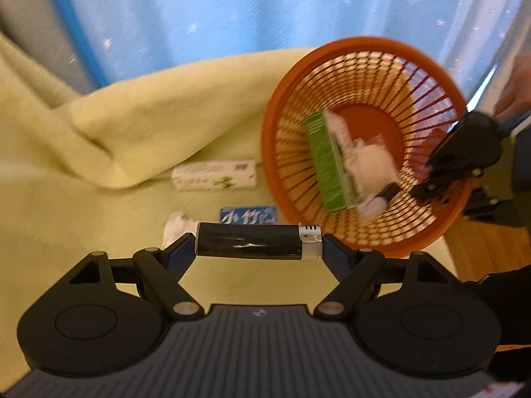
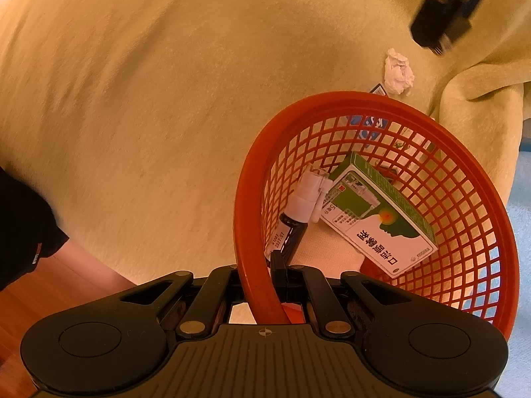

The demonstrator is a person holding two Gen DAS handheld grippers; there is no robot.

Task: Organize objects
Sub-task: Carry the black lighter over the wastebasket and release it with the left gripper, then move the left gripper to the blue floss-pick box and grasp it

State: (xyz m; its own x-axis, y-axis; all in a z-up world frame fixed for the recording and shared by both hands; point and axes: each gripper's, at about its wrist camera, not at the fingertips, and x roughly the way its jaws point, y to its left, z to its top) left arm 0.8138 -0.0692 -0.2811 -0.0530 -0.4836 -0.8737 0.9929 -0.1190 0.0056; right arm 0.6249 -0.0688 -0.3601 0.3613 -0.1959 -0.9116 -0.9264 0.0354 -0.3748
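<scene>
My left fingers [image 1: 259, 243] clamp the lighter [image 1: 259, 240] end to end; my right fingers [image 2: 262, 285] pinch the basket [image 2: 252, 179] rim. Next, carry the lighter over the basket and let go.

Wide open blanket [image 2: 132, 99] from nine to twelve o'clock in the right wrist view, nothing on it. At one o'clock a crumpled tissue [image 2: 398, 72] lies just beyond the orange basket [image 2: 252, 199]. The basket's floor is crowded: green box [image 2: 381, 212] and dark bottle [image 2: 292, 232] fill the near side. In the left wrist view, a white box [image 1: 215, 175], a blue packet [image 1: 247, 215] and a raised blanket fold [image 1: 132, 126] block eleven o'clock; the right gripper [image 1: 441, 179] occupies the rim at two o'clock.
</scene>
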